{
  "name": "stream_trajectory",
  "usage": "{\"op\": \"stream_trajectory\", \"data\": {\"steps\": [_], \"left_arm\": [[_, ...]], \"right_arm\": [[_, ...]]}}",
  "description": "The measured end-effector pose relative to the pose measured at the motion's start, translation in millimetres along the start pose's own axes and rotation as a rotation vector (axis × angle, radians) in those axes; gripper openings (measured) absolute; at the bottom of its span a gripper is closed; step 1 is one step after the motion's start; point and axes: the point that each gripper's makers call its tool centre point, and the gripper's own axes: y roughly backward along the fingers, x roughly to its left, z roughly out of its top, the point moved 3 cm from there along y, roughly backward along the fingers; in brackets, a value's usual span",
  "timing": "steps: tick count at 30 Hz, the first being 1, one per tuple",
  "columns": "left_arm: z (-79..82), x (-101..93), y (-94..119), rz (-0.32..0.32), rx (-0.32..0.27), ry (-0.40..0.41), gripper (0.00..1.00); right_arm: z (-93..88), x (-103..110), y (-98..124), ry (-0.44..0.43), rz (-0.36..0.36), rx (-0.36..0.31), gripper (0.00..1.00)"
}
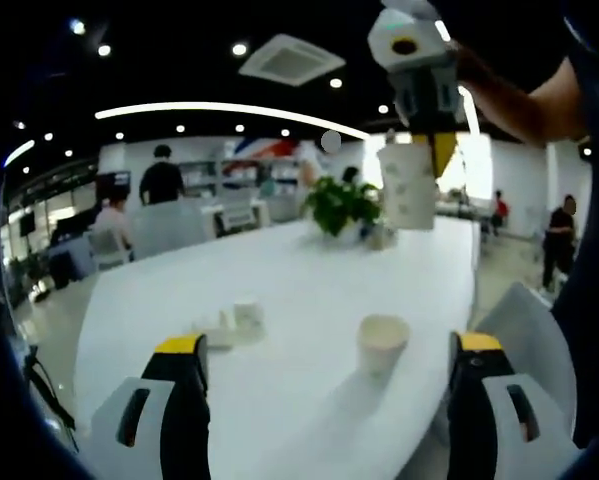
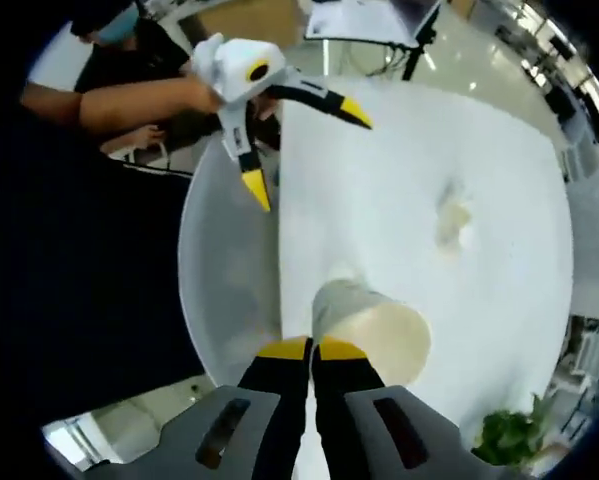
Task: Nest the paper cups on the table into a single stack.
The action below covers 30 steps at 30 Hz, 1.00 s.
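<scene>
Overhead, right hand-held gripper point(image 2: 312, 348) pinches a paper cup point(image 2: 372, 328); left hand-held gripper point(image 1: 329, 356) spread above another cup point(image 1: 382, 342).

A white table point(image 1: 279, 270) is seen stretching away from the left gripper point(image 1: 329, 365), whose yellow-tipped jaws are held wide apart above the table's near edge. A single paper cup point(image 1: 382, 343) is stood upright on the table between the jaws, nearer the right one. A small cluster of white items point(image 1: 229, 322) is placed left of that cup. Well above the table, a cup stack point(image 1: 407, 186) is gripped by the right gripper point(image 1: 424, 150). A potted plant point(image 1: 339, 205) is set at the table's far end.
</scene>
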Motion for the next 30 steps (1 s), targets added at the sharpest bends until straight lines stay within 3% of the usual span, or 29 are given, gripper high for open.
{"op": "stream_trajectory", "data": {"steps": [15, 23, 30], "left_arm": [[-9.7, -1.3, -3.2, 0.040, 0.012, -0.015, 0.99], [-14.6, -2.6, -3.7, 0.040, 0.011, 0.022, 0.99], [-16.1, 3.0, -3.1, 0.092, -0.009, 0.016, 0.99]], "right_arm": [[-2.5, -10.8, -35.9, -0.038, 0.019, 0.000, 0.00], [-4.5, -13.9, -58.5, -0.057, 0.039, -0.004, 0.00], [-8.4, -17.4, -78.9, -0.045, 0.037, 0.003, 0.00]]}}
